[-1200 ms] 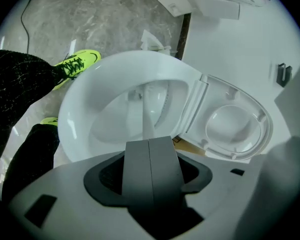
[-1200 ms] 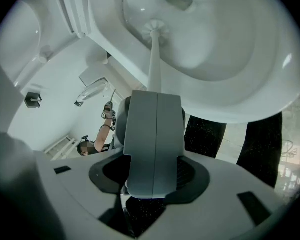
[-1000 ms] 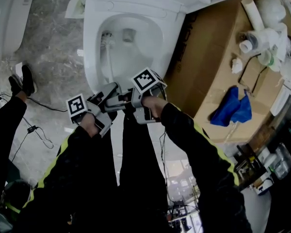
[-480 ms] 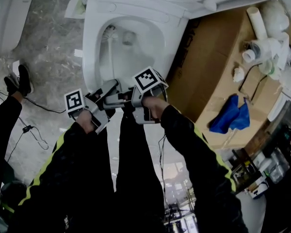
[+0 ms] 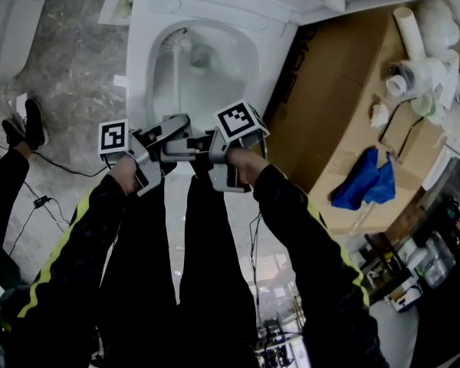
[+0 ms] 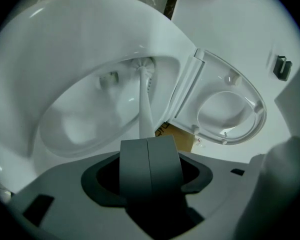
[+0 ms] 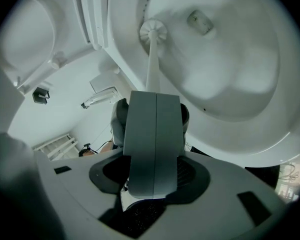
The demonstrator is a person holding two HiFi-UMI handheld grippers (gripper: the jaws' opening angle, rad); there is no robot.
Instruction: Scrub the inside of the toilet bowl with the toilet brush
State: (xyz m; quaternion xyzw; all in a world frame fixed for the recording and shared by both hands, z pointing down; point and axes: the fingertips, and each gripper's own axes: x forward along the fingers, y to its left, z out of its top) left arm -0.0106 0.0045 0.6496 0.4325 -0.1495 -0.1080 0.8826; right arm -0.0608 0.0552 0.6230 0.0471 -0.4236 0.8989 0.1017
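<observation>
Reaching side by side, left gripper and right gripper clamp jaws on the toilet brush.

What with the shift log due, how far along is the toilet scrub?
Done: the seat is up and the brush is inside the bowl. In hand: the left claw and right claw are both shut on its handle, bristles at the far inner wall under the rim. Left: the other walls and the bottom; how much is already scrubbed can't be told.
</observation>
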